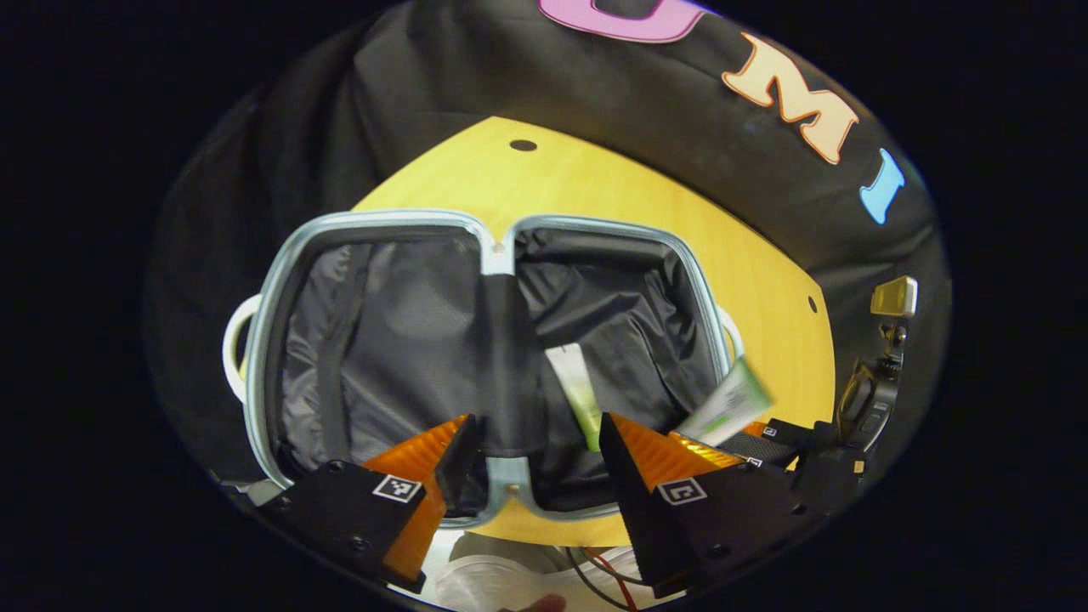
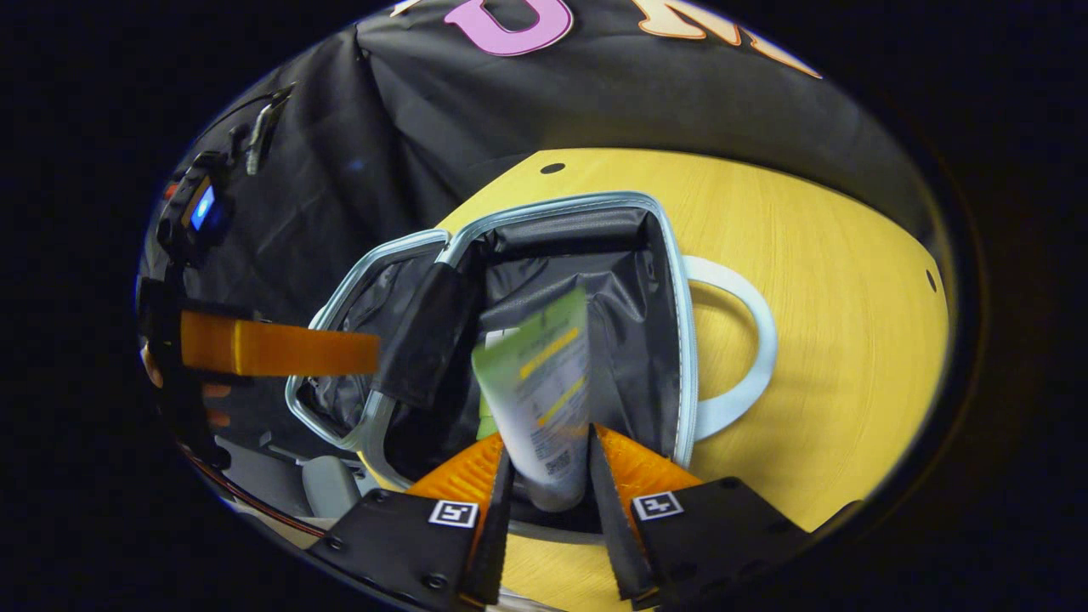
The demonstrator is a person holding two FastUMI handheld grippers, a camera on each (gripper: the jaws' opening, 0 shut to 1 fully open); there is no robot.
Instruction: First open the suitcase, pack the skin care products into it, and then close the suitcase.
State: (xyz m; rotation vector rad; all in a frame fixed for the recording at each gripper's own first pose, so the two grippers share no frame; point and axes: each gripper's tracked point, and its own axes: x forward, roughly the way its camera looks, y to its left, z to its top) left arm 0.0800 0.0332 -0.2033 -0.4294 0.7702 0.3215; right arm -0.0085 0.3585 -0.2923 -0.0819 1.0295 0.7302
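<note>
Two tubes: one in open suitcase, one clamped by right gripper (left gripper jaws apart).

yellow wooden table, open suitcase on it

A staged recording booth rather than a lived-in room: black cloth wall drapes behind a bare round yellow wooden table, with a small clamp-mounted camera at its edge.
</note>
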